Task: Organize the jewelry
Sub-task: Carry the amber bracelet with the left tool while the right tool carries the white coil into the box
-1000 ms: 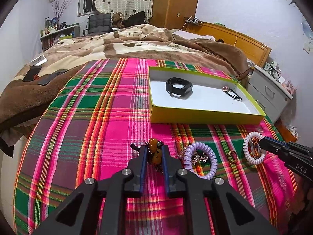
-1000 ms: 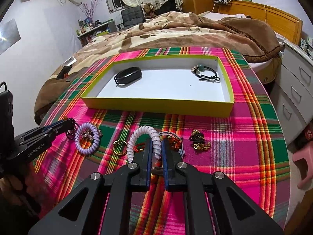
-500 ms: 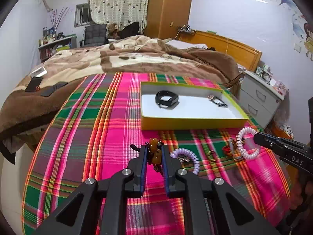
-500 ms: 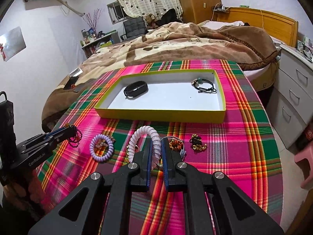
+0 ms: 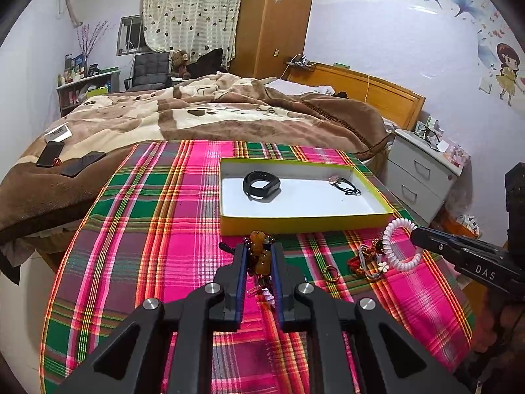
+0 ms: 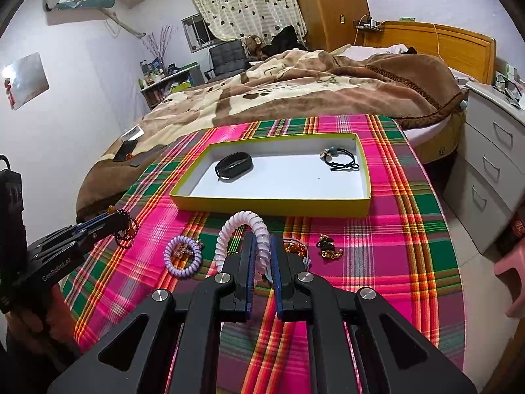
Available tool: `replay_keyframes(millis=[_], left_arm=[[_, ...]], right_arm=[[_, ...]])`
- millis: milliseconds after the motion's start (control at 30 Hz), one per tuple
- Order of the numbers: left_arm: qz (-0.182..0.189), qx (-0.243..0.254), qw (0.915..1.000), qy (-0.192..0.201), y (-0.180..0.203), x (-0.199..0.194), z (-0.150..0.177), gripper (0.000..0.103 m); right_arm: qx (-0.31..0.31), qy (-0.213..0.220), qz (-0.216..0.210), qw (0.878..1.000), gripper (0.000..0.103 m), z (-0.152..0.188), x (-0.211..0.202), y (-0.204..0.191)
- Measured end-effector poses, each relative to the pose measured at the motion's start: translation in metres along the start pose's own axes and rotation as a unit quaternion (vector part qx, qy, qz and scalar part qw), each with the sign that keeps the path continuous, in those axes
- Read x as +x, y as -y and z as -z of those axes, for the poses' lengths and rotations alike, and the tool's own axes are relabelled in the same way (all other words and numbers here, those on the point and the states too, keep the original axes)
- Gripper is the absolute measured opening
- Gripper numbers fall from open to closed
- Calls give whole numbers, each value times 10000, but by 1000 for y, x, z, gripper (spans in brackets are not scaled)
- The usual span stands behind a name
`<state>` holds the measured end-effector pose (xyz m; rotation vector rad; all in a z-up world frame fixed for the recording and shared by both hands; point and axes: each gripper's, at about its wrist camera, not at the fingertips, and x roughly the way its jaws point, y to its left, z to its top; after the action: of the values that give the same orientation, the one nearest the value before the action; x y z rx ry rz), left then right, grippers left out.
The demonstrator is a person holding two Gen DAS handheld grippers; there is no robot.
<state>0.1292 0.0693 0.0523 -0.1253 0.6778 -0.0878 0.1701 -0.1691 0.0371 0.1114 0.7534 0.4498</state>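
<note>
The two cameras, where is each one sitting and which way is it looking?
Left wrist view: sits on the left gripper, looking down its fingers across the plaid cloth to the yellow box; the gripper pinches a beaded bracelet.
Right wrist view: sits on the right gripper, facing the same box; it pinches a white coil band, and a hand shows at the left edge.
Both share: box, black band and each other's gripper.

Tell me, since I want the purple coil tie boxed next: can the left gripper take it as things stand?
Probably not yet. The left gripper is shut on the beaded bracelet, so it must drop that first. The purple coil tie itself lies uncovered on the tablecloth.
</note>
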Motion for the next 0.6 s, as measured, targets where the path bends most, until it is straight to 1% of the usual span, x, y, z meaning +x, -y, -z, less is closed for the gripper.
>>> replay_keyframes(millis=[333, 600], left_arm=[[209, 68, 9998, -40, 3, 17, -16, 14], [295, 296, 9991, -118, 11, 47, -38, 14]], right_arm=[[67, 17, 45, 10000, 9, -10, 7, 11], [161, 23, 138, 9998, 9, -29, 22, 28]])
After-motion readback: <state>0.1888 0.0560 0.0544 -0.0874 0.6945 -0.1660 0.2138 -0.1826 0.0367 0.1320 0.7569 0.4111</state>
